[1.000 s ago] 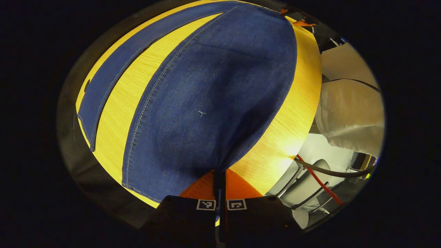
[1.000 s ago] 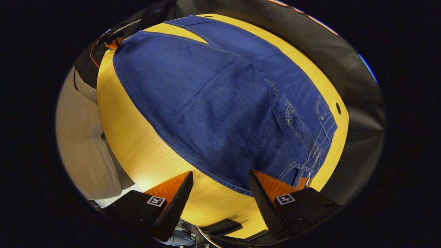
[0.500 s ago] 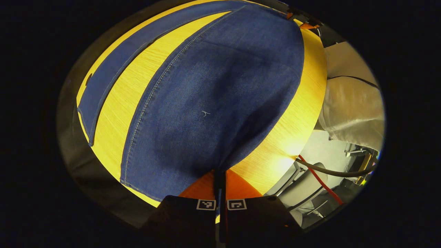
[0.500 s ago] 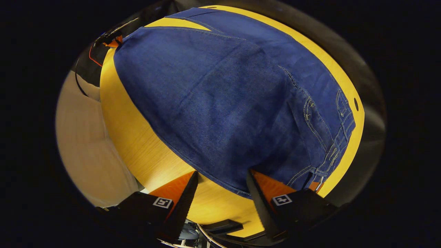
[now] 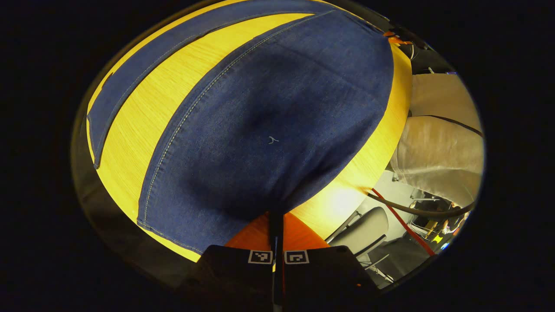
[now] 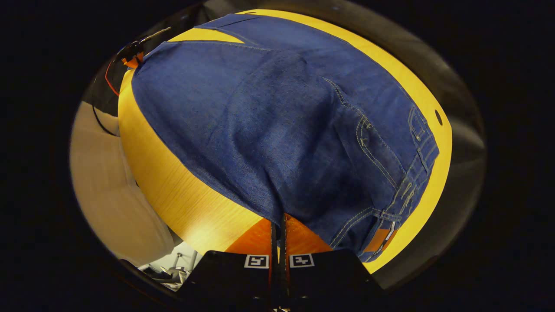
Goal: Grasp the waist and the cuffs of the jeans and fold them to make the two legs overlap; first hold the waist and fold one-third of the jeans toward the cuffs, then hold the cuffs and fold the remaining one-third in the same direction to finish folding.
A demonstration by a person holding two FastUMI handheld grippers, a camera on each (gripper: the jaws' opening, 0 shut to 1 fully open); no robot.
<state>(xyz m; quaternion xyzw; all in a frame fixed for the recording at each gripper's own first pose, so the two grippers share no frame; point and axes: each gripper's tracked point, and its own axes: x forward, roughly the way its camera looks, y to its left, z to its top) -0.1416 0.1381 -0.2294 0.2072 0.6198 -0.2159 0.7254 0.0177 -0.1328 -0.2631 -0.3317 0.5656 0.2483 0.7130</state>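
Blue jeans (image 5: 269, 121) lie spread on a yellow wooden table (image 5: 143, 112), the two legs apart, the far leg (image 5: 143, 65) a narrow strip. My left gripper (image 5: 276, 216) is shut on the near leg's cuff edge, and the cloth rises toward it. In the right gripper view the jeans (image 6: 282, 121) show their waistband (image 6: 416, 164) and a tan patch (image 6: 379, 239) at the right. My right gripper (image 6: 279, 221) is shut on the near edge of the jeans by the waist. The left gripper (image 6: 132, 54) shows far off at the cuff corner.
A person in pale clothing (image 5: 438, 143) stands at the table's near side, also seen as a pale shape (image 6: 104, 195) in the right gripper view. A grey chair (image 5: 368, 229) and red and black cables (image 5: 403, 221) lie beyond the table edge. A dark hole (image 6: 439, 117) marks the tabletop.
My right gripper has gone from open to shut, pinching the jeans' near edge by the waist. The left gripper stays shut on the cuff, its view shifting slightly.
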